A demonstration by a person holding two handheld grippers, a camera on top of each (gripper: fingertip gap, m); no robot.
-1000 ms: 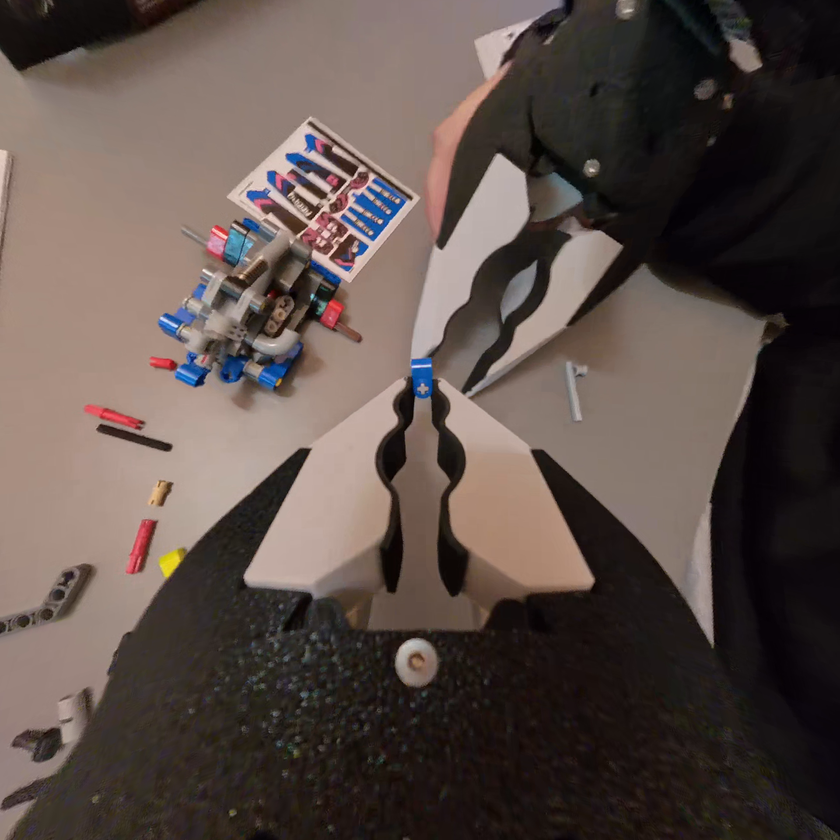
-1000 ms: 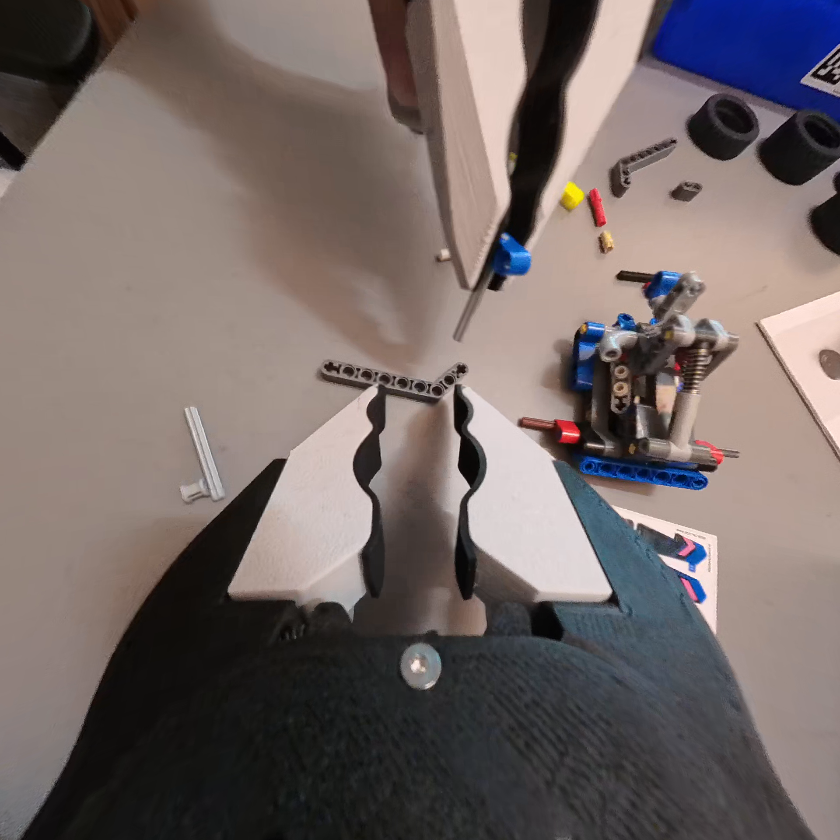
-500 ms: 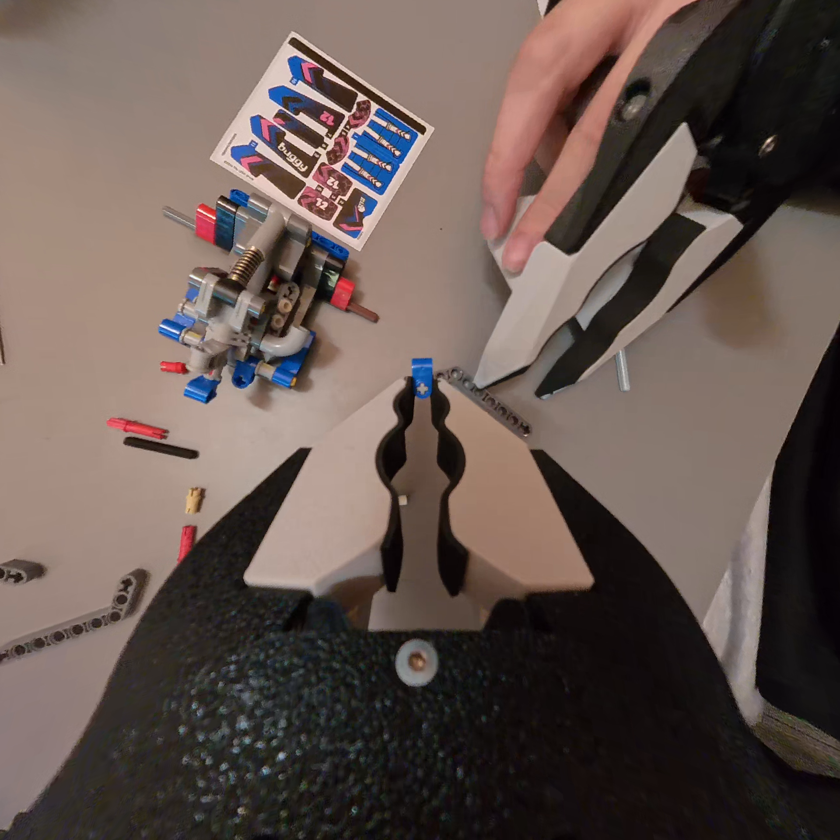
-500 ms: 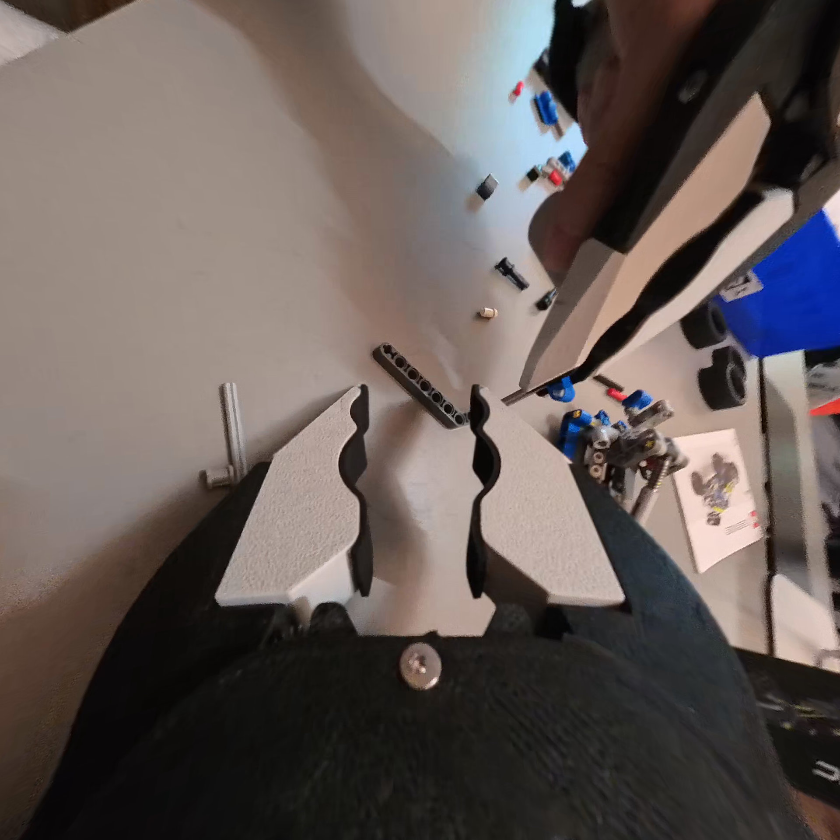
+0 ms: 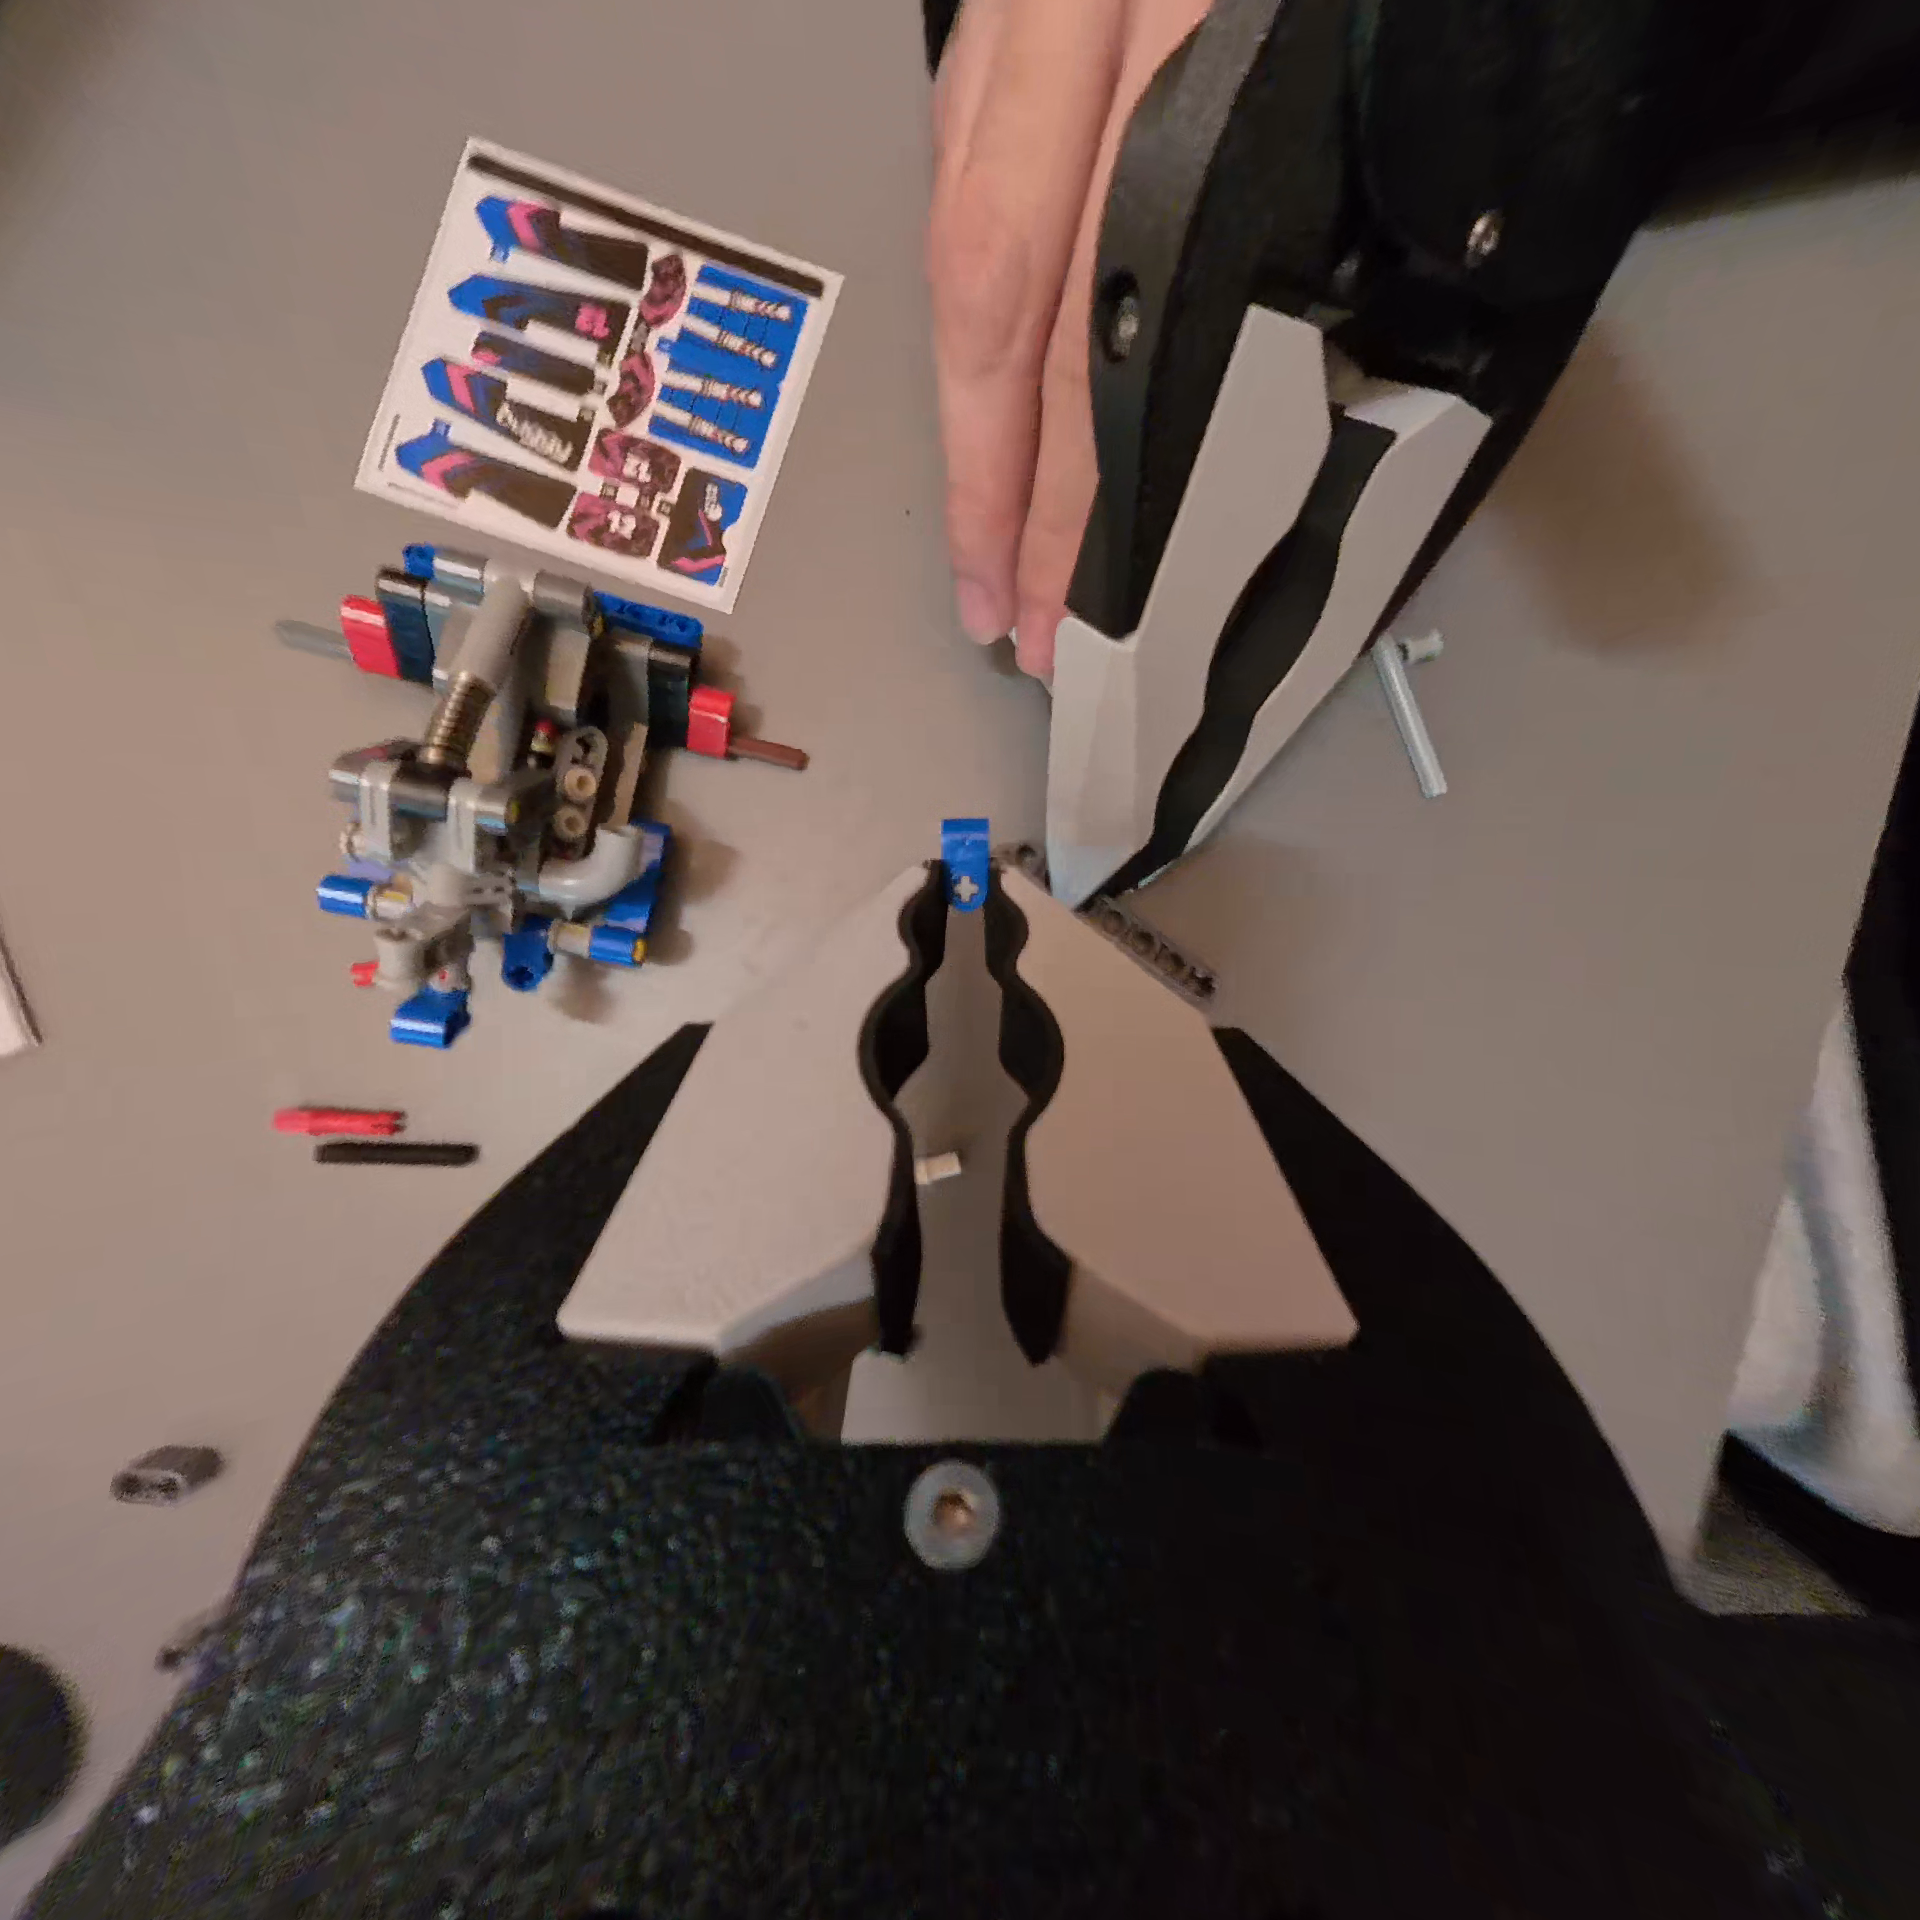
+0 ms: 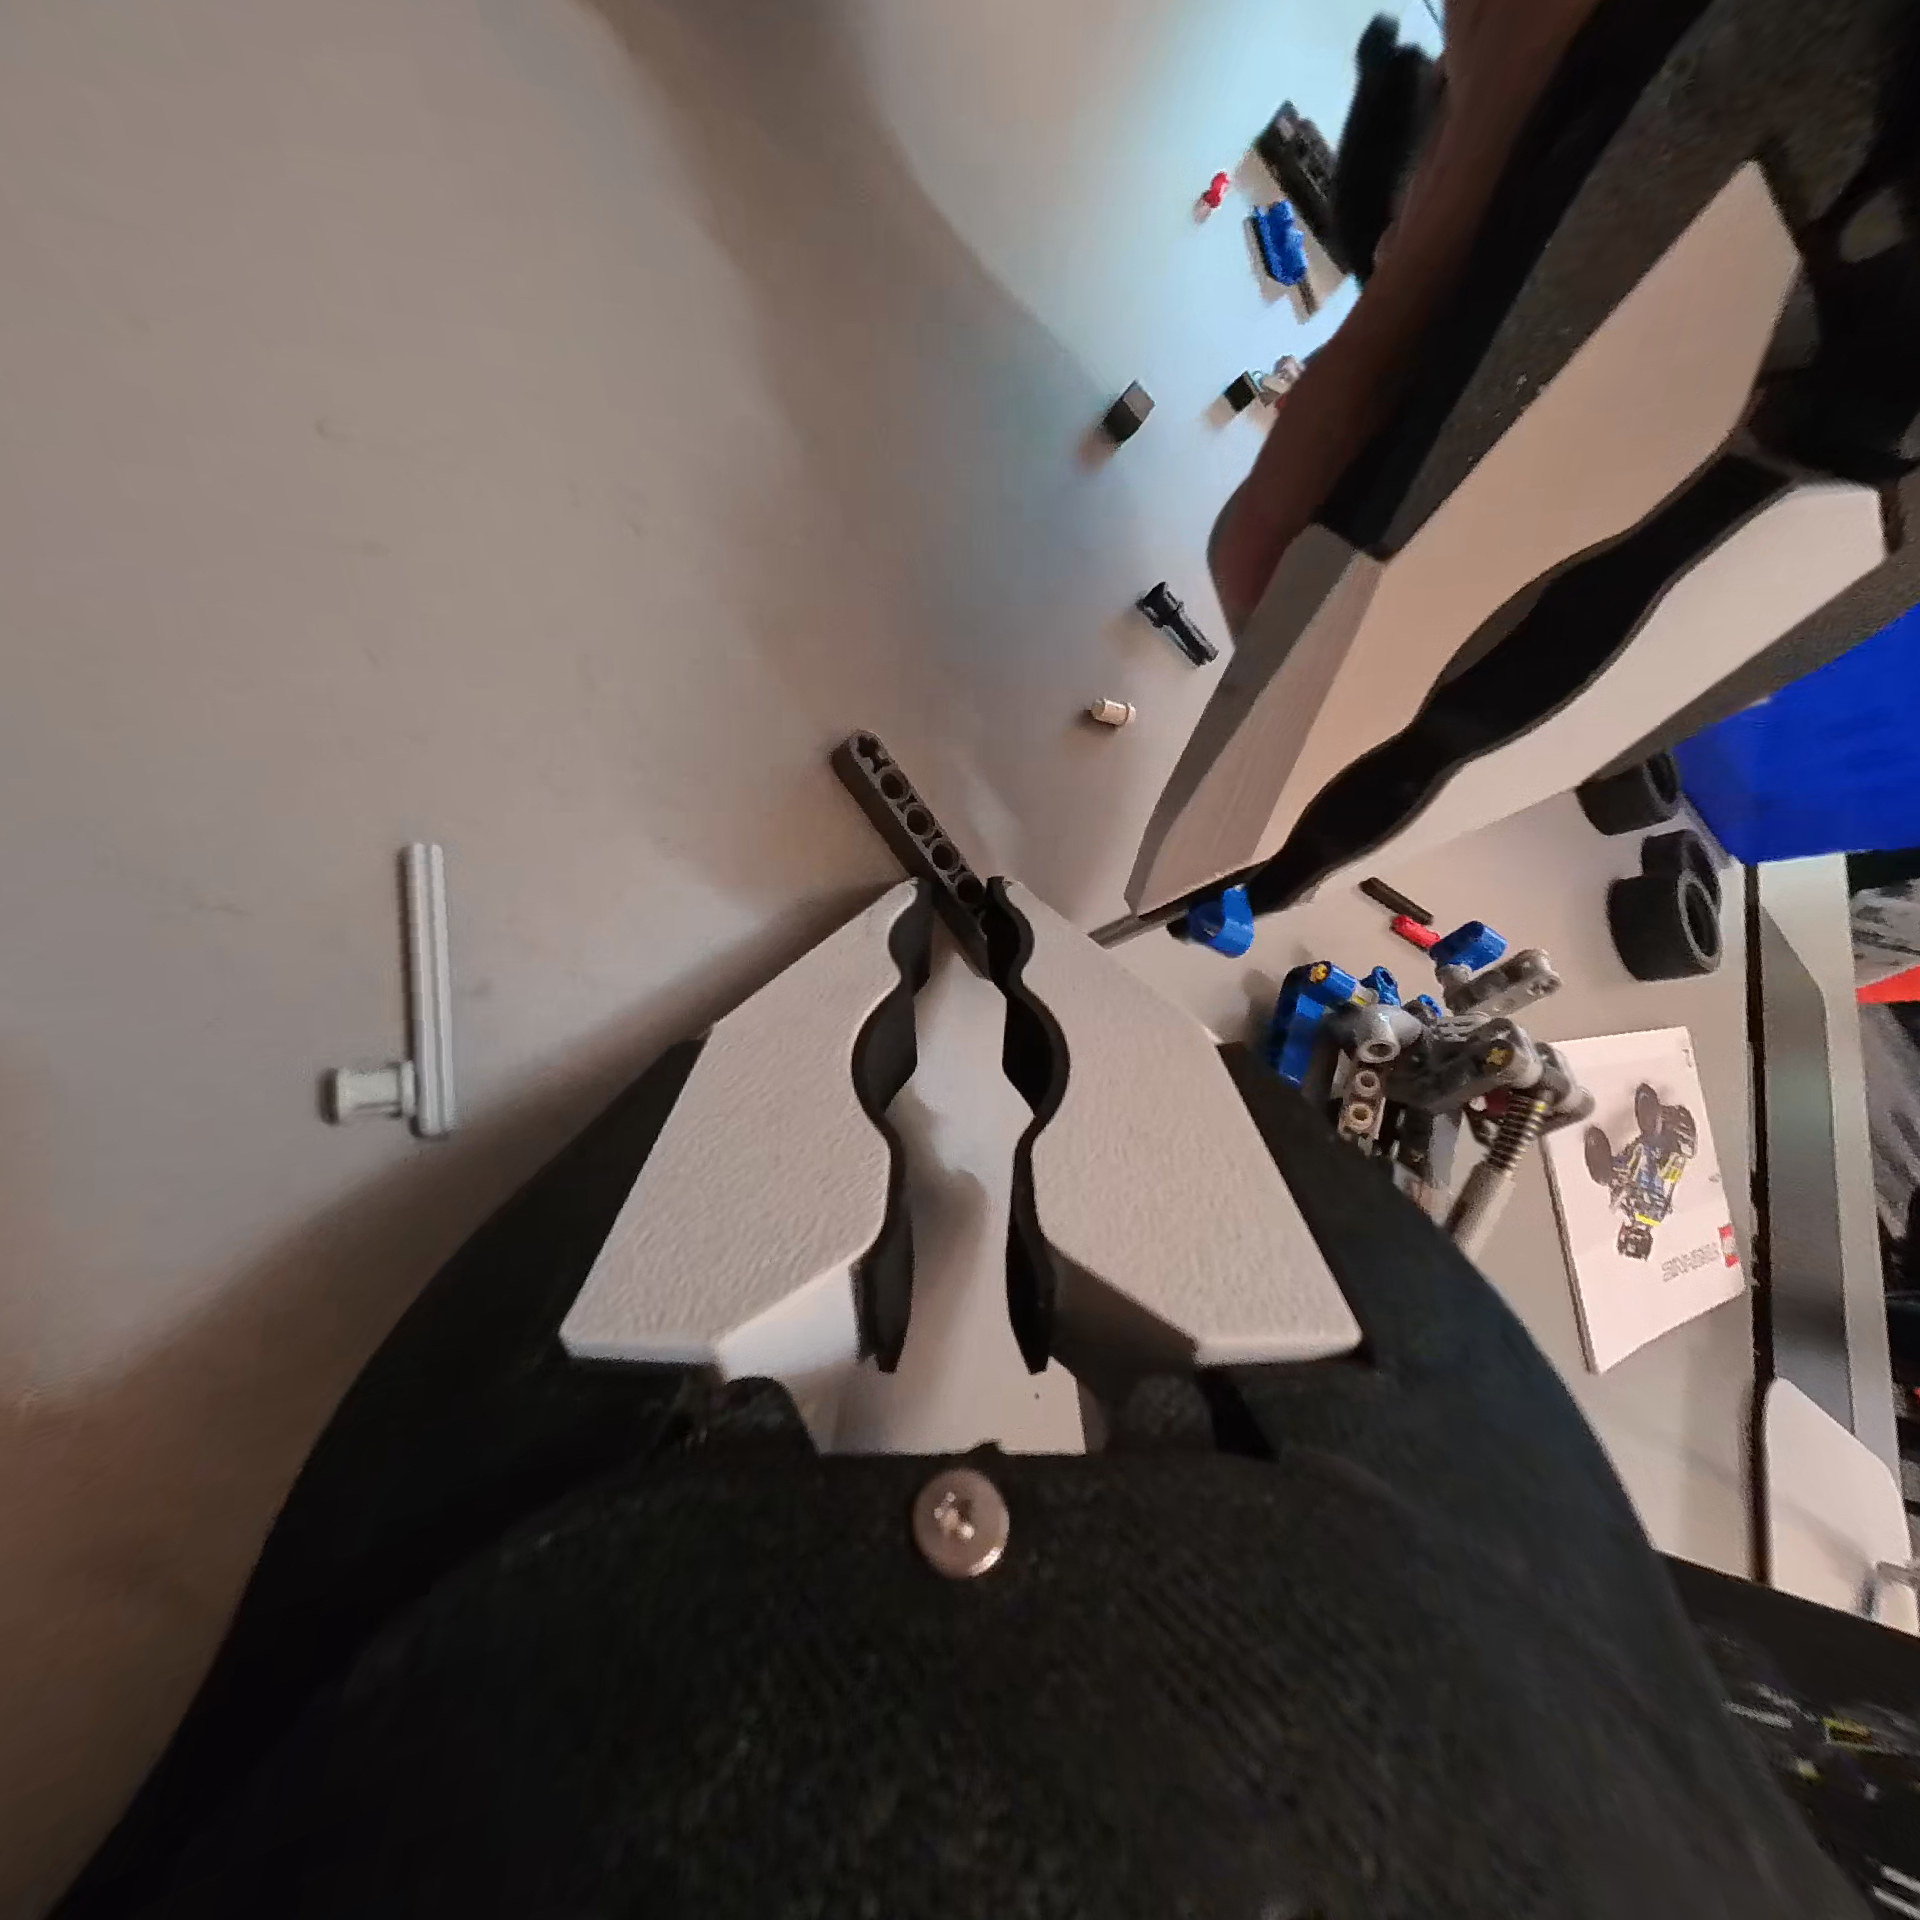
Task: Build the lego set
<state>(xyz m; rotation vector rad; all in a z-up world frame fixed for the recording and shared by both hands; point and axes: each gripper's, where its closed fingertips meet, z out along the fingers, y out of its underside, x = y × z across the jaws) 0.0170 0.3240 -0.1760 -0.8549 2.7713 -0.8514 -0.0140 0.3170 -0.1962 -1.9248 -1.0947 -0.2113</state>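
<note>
Pinching small blue plastic axle connector (image 5: 965,871), left gripper (image 5: 966,883) hovering mid-frame; right gripper (image 6: 961,914) closing on dark grey perforated beam (image 6: 914,821) on counter (image 6: 416,520); shallow end grip risking beam pivoting loose.

A grey desk (image 5: 187,260) carries a sticker sheet (image 5: 597,374), the half-built lego model (image 5: 509,790), a dark holed beam (image 6: 909,821) and loose pins

Warm, moderately dim indoor light in both views. The worktop (image 5: 1455,1091) reads grey-beige; in the right wrist view it turns pale blue toward the top, with a broad soft shadow (image 6: 468,1195) along the lower left. Wide-angle bending strong at edges. Slight motion blur on the small parts; near black housings soft.
</note>
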